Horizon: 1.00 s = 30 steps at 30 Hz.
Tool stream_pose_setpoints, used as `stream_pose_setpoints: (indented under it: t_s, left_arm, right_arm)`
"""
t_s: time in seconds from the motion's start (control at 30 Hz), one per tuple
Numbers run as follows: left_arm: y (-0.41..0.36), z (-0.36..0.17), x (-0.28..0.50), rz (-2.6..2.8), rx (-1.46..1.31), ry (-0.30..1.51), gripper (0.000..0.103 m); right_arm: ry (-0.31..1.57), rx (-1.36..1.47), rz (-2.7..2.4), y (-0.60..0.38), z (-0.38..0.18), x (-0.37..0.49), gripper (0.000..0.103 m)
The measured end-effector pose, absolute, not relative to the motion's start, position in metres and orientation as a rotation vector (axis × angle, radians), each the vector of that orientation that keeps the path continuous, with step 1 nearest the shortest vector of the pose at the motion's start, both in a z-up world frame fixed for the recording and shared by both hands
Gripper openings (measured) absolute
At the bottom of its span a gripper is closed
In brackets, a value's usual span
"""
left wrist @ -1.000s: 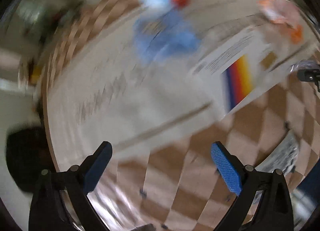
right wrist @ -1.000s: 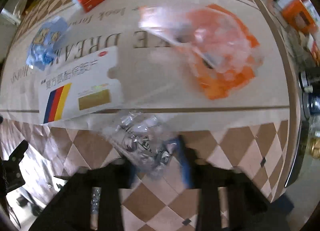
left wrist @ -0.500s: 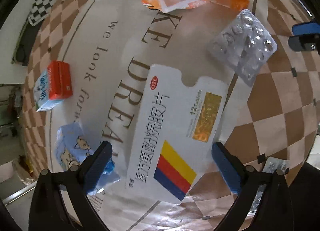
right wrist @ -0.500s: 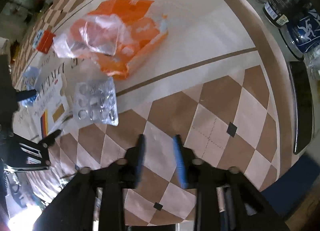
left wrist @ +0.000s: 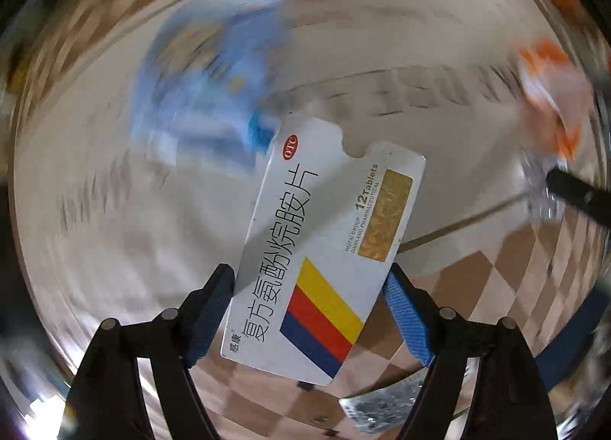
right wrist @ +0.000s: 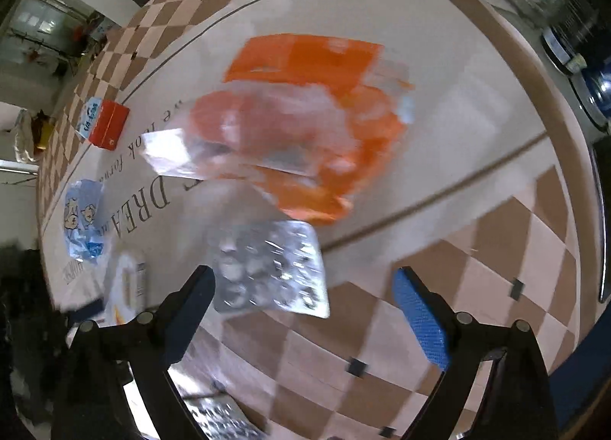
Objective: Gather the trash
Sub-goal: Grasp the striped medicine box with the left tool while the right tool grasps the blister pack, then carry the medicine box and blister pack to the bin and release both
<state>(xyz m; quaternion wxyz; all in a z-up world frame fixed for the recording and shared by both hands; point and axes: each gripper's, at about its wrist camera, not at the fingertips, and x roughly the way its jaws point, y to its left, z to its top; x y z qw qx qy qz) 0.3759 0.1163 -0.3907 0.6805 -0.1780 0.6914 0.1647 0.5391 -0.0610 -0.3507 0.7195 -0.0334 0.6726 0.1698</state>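
My left gripper (left wrist: 309,310) is shut on a flat white medicine box (left wrist: 328,249) with yellow, red and blue stripes, held sharp against the blurred table. My right gripper (right wrist: 305,310) is open and empty; a silver blister pack (right wrist: 271,268) lies on the table between its fingers, nearer the left one. Beyond it lies an orange bag under a clear plastic wrapper (right wrist: 301,131). A blue crumpled wrapper (right wrist: 84,218) and a small red and blue carton (right wrist: 103,123) lie at the left. In the left wrist view the blue wrapper (left wrist: 198,96) is a blur behind the box.
The table has a cream cloth with brown checks (right wrist: 477,249) and printed letters. Dark jars and bottles (right wrist: 588,70) stand past the table's right edge. Another blister pack (left wrist: 382,409) lies low in the left wrist view. The right gripper's finger (left wrist: 580,195) shows at its right edge.
My left gripper closed on the medicine box and lifted it; the view behind it now swings. My right gripper opened and moved toward the blister pack.
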Motion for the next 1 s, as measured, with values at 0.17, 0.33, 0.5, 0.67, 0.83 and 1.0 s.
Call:
stream_pose_setpoints:
  t_s: [0.17, 0.33, 0.5, 0.67, 0.83, 1.0]
  left_arm:
    - [0.114, -0.389, 0.357, 0.466, -0.438, 1.490, 0.081]
    - [0.123, -0.396, 0.355, 0.440, -0.425, 1.501, 0.083]
    - [0.117, -0.387, 0.335, 0.430, -0.349, 1.464, 0.075]
    - [0.111, -0.352, 0.320, 0.448, -0.368, 1.398, 0.074]
    - [0.115, -0.301, 0.282, 0.511, -0.390, 1.291, 0.074]
    - [0.120, -0.267, 0.227, 0.535, -0.410, 1.190, 0.074]
  right_arm:
    - [1.463, -0.186, 0.304, -0.031, -0.361, 0.534, 0.095]
    - [1.403, -0.281, 0.279, -0.009, -0.359, 0.524, 0.073]
    - [1.366, -0.342, 0.323, 0.006, -0.347, 0.510, 0.060]
    - [1.385, -0.235, 0.365, -0.038, -0.324, 0.484, 0.059]
    - [1.386, -0.115, 0.432, -0.073, -0.298, 0.441, 0.059]
    - [1.327, -0.077, 0.503, -0.082, -0.263, 0.382, 0.059]
